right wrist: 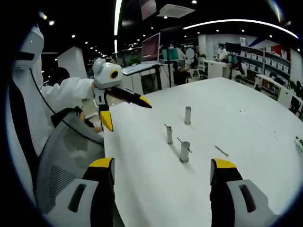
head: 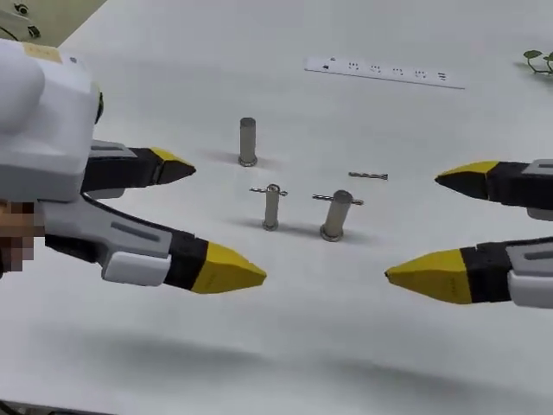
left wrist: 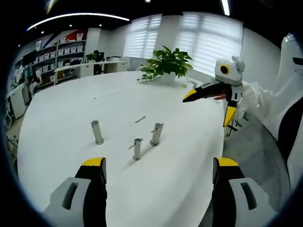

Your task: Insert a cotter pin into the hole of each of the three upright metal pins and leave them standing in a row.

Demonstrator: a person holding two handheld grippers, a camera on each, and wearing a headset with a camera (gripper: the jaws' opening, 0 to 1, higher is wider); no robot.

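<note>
Three upright metal pins stand on the white table. The far pin [head: 248,142] [left wrist: 97,132] [right wrist: 188,115] has no cotter pin through it. The middle pin [head: 271,207] [left wrist: 137,148] [right wrist: 169,135] and the thicker pin [head: 335,215] [left wrist: 156,134] [right wrist: 184,151] each carry a cotter pin through the top. A loose cotter pin [head: 368,176] [left wrist: 139,119] [right wrist: 221,151] lies flat behind the thicker pin. My left gripper [head: 220,216] [left wrist: 159,175] hovers open to the left of the pins, holding nothing. My right gripper [head: 413,225] [right wrist: 160,172] hovers open to their right, also holding nothing.
A white power strip [head: 384,73] lies at the far side of the table. A potted plant [left wrist: 166,63] stands at the table's far end. A mesh office chair [right wrist: 66,151] sits by the table edge, beside a person in a white sleeve [right wrist: 66,92].
</note>
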